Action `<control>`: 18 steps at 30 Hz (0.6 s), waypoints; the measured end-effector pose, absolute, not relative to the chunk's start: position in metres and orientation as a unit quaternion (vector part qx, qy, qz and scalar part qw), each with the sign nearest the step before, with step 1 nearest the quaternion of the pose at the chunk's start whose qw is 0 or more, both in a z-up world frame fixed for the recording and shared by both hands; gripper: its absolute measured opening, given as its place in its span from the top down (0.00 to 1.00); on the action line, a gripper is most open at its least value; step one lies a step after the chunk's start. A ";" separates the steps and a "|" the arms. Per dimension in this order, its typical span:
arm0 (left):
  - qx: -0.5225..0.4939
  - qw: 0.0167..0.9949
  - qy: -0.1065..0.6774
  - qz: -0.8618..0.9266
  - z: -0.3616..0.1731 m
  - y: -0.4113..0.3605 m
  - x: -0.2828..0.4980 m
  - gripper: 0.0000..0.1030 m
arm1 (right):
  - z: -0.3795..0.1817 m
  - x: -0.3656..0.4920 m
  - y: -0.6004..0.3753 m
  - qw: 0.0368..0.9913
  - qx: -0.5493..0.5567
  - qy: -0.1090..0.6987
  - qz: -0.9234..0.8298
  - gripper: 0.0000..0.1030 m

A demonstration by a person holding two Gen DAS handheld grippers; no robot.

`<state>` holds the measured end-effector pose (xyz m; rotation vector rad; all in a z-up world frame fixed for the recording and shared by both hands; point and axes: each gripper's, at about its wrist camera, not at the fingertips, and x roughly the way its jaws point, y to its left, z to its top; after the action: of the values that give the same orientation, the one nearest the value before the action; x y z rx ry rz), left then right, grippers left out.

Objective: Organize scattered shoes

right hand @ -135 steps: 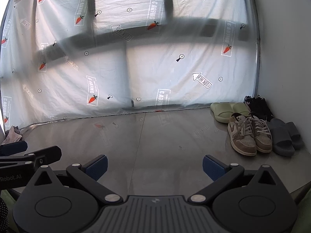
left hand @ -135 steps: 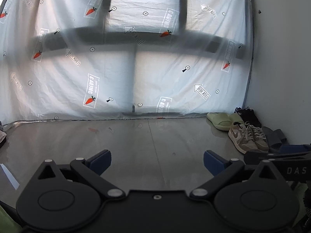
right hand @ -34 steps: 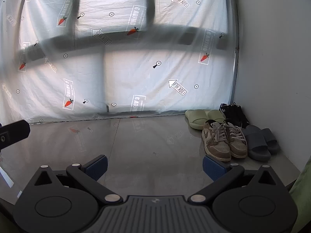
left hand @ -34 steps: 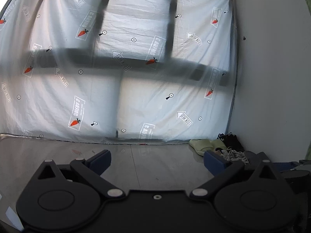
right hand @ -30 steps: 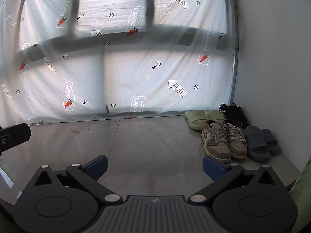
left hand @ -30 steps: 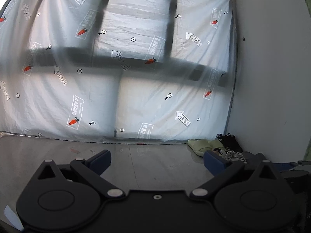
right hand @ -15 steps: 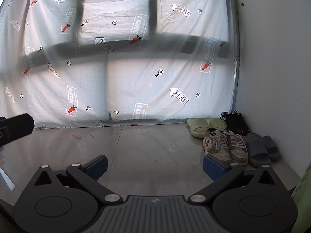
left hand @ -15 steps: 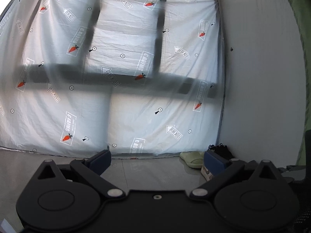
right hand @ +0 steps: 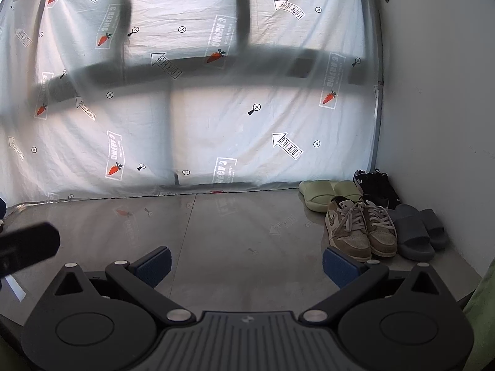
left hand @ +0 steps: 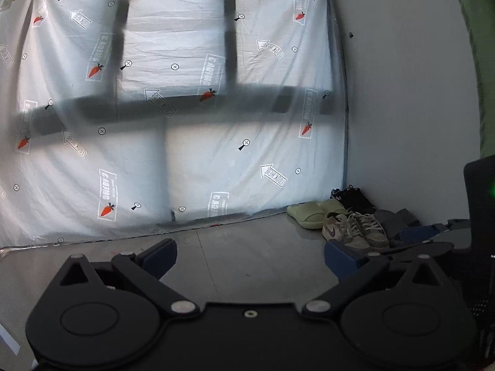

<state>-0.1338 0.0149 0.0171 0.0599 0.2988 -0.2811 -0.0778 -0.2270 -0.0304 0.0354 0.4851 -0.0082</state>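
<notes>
Four pairs of shoes stand side by side along the white wall in the far right corner. They are green slides (right hand: 321, 193) (left hand: 306, 215), black sneakers (right hand: 376, 184) (left hand: 352, 199), tan sneakers (right hand: 360, 232) (left hand: 354, 230) and grey slides (right hand: 416, 232) (left hand: 393, 219). My right gripper (right hand: 246, 266) is open and holds nothing, well short of the shoes. My left gripper (left hand: 250, 255) is also open and holds nothing, with its right pad in front of the tan sneakers.
A printed plastic sheet (right hand: 201, 92) hangs across the back. The white wall (right hand: 439, 108) closes the right side. Grey glossy floor tiles (right hand: 232, 232) stretch between me and the shoes. The other gripper's black body (right hand: 21, 249) shows at the left edge of the right wrist view.
Both cameras have tilted back down after looking higher, so more floor and the shoe row show again. Both grippers stay open and the shoes have not moved.
</notes>
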 end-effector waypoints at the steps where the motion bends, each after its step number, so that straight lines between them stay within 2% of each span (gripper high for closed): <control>1: 0.032 0.979 0.143 -0.139 0.016 0.015 -0.135 0.00 | -0.031 -0.078 -0.226 0.971 0.016 0.240 -0.004 0.00; 18: 0.016 0.984 0.124 -0.124 0.018 0.018 -0.133 0.01 | -0.030 -0.079 -0.220 0.970 0.001 0.244 -0.003 0.00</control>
<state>-0.1326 0.0183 0.0182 0.0332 0.2499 -0.2498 -0.0787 -0.2203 -0.0305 0.0030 0.4920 -0.0053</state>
